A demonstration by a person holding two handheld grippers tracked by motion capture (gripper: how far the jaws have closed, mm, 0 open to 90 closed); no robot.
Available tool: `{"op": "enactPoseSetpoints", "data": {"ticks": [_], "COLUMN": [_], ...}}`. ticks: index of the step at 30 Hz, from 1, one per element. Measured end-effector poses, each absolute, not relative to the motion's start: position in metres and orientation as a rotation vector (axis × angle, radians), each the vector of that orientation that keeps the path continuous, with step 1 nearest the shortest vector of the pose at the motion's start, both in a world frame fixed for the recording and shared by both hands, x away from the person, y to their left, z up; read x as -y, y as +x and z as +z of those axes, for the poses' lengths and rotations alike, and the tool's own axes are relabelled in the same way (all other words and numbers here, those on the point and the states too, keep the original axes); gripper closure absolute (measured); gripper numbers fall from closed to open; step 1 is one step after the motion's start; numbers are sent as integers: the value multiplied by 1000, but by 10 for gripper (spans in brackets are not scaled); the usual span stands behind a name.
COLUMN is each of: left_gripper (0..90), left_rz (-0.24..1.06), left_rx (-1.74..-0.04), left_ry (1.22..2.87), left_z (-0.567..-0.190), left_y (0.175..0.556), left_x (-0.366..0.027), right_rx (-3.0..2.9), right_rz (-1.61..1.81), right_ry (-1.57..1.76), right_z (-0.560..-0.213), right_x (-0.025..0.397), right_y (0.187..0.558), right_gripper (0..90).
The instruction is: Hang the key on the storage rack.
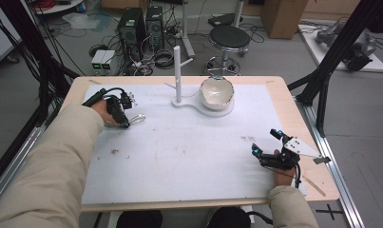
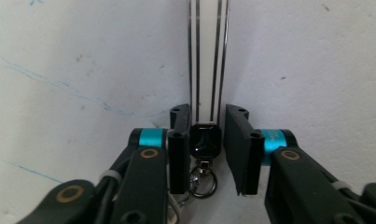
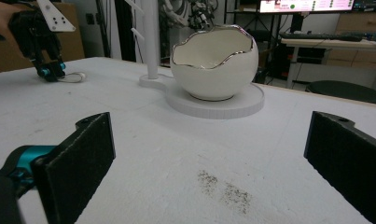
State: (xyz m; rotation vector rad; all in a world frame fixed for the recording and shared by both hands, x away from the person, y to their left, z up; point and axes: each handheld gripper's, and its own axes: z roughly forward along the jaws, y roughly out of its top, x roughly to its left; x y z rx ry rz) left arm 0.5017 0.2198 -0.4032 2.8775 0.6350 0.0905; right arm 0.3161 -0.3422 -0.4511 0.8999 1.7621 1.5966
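Note:
A white strap (image 2: pixel 207 56) with thin metal edges lies flat on the white mat (image 1: pixel 179 156) at the left. It ends in a black clasp (image 2: pixel 205 140) with a small metal ring (image 2: pixel 203 183). My left gripper (image 2: pixel 208 114) straddles the clasp. One jaw touches it and a sliver of mat shows beside the other, so the gripper is open a little. From above, the left gripper (image 1: pixel 126 123) points down at the strap (image 1: pixel 138 118). My right gripper (image 1: pixel 266 142) rests at the right, its jaws wide open and empty (image 3: pixel 209 149).
A white stand with an upright pegged post (image 1: pixel 177 71) and a round base (image 3: pixel 232 105) holds an egg-shaped white bowl (image 1: pixel 216 92) at the back middle. Dark specks (image 3: pixel 223 186) mark the mat ahead of the right gripper. A thin wooden stick (image 1: pixel 315 185) lies near the right corner.

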Motion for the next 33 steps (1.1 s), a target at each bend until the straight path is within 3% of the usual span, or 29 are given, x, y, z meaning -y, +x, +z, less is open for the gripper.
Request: {"op": "enactPoseSetpoints", "data": {"ticks": [21,33], "left_gripper": [742,742], "left_rz": [155,133], "left_rx": [-549,-545], "left_ry": [2837,2493], "left_z": [-392,-354], "left_y": [497,492], "left_x": [-216,-214], "right_rx": [-1764,-1766], "right_rz": [1591,1590], "right_ry": [895,893], "right_z": [-451,-451], "right_x": [342,342], "right_y": [316,316], "right_gripper": [9,9]}}
